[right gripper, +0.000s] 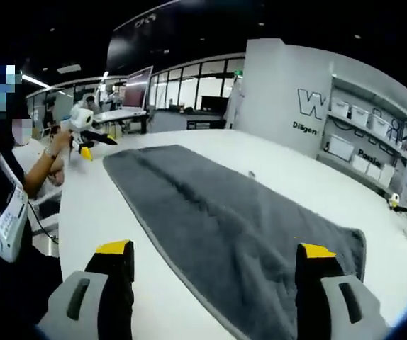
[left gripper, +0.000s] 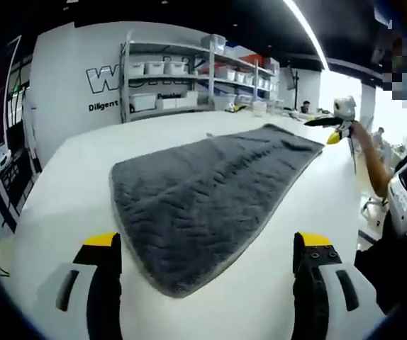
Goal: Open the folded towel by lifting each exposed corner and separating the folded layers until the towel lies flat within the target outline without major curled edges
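Gaping tools [left gripper: 207, 248] [right gripper: 218, 258] above towel [left gripper: 203, 191]

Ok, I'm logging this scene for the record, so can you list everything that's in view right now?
towel: one, dark grey, spread lengthwise on the table, in front of both grippers
table: one, white, under the towel
shelves: one rack, grey, with white bins, against the back wall
wall lettering: black on the white wall beside the shelves
windows: a dark-framed row, far side of the room in the right gripper view
left gripper: one, white with black fingers and yellow tips, jaws open, short of the towel's near end
right gripper: one, same colours, jaws open, over the towel's long edge
person's arm: one, at the table's edge, the hand holding a white and yellow device
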### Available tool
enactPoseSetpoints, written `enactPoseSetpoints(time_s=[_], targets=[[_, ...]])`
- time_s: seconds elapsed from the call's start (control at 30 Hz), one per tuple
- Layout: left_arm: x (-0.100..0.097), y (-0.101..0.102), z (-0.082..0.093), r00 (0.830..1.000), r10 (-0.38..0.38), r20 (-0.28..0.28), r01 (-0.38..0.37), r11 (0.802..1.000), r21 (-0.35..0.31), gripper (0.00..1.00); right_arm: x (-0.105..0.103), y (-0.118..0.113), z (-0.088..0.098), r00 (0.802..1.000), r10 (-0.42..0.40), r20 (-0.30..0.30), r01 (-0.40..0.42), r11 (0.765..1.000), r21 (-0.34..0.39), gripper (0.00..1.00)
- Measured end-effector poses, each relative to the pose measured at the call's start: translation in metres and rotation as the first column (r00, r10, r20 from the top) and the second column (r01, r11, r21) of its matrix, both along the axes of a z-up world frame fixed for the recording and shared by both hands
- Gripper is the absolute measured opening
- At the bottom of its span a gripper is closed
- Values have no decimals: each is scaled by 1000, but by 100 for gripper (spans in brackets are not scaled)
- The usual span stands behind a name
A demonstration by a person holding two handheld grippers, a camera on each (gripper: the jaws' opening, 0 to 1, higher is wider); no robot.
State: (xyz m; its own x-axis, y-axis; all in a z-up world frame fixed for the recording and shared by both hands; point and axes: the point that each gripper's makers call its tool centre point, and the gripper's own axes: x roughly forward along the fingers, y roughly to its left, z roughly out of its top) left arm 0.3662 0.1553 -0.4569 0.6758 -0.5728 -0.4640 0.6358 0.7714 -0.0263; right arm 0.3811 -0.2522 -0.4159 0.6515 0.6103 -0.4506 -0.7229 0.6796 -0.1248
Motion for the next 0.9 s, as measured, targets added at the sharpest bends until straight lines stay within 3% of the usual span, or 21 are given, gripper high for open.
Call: enactPoseSetpoints(time_s=[0.2, 0.27, 0.33, 0.5, 0.63, 0.8, 0.9], targets=[[-2, -4, 1, 1000, -7, 2, 7, 1000, 13, 99, -3, 54, -4, 989, 149, -21, -149, 989, -12, 81], [-3, -6, 1, 1000, -10, 3, 10, 1000, 12, 99, -4, 66, -4, 983, 184, -23, -184, 983, -6, 72], [-4, -9, 2, 1000, -17, 5, 17, 1000, 14, 99, -10, 87, -9, 966, 256, -45, -256, 967, 10, 57], [-6, -12, 3, 1000, -25, 10, 25, 1000, 14, 99, -16, 119, -26, 932, 354, -77, -357, 934, -28, 46], [-8, -12, 3, 1000, -27, 9, 27, 999, 20, 99, -16, 139, -34, 906, 411, -103, -413, 910, -7, 34], [-10, -12, 2, 999, -33, 3, 33, 999, 23, 99, -13, 144, -48, 896, 425, -129, -432, 901, -31, 25], [-10, -12, 2, 1000, -29, -7, 29, 1000, 5, 99, -15, 147, -56, 883, 441, -161, -450, 893, -24, 24]])
